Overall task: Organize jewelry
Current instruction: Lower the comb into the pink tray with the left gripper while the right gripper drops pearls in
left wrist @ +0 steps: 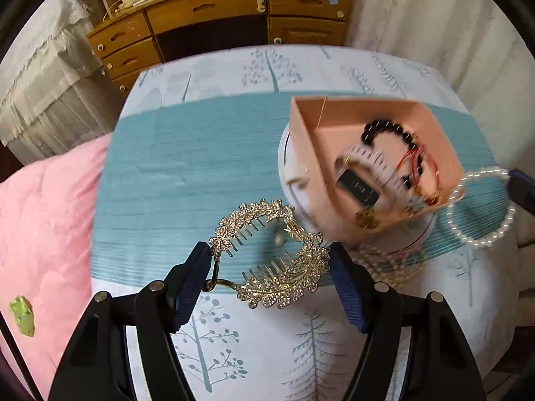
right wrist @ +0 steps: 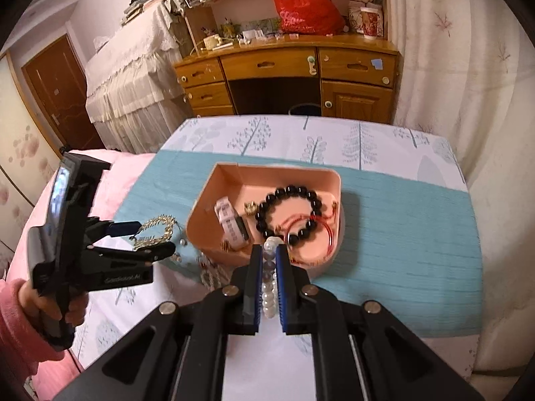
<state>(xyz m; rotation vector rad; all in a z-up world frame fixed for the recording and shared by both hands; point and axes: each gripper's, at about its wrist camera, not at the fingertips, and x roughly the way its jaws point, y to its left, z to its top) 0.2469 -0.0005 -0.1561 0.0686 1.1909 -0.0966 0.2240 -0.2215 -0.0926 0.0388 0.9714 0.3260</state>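
Observation:
My left gripper (left wrist: 271,254) is shut on a gold rhinestone leaf hair comb (left wrist: 271,260), held above the table left of the pink box (left wrist: 314,167). It also shows in the right wrist view (right wrist: 147,237) with the comb (right wrist: 155,230). My right gripper (right wrist: 268,257) is shut on a white pearl bracelet (right wrist: 269,287), at the near rim of the pink box (right wrist: 207,204). That bracelet (left wrist: 481,207) hangs at the box's right corner in the left wrist view. The box holds a black bead bracelet (right wrist: 291,210), red cord (right wrist: 321,224) and a white strap (right wrist: 229,224).
More pearl and gold jewelry (left wrist: 388,264) lies on the tablecloth (left wrist: 187,173) beside the box. The box rests on a white round base (left wrist: 291,173). A pink quilt (left wrist: 43,220) lies to the left. A wooden desk (right wrist: 284,73) stands behind the table, curtains to the right.

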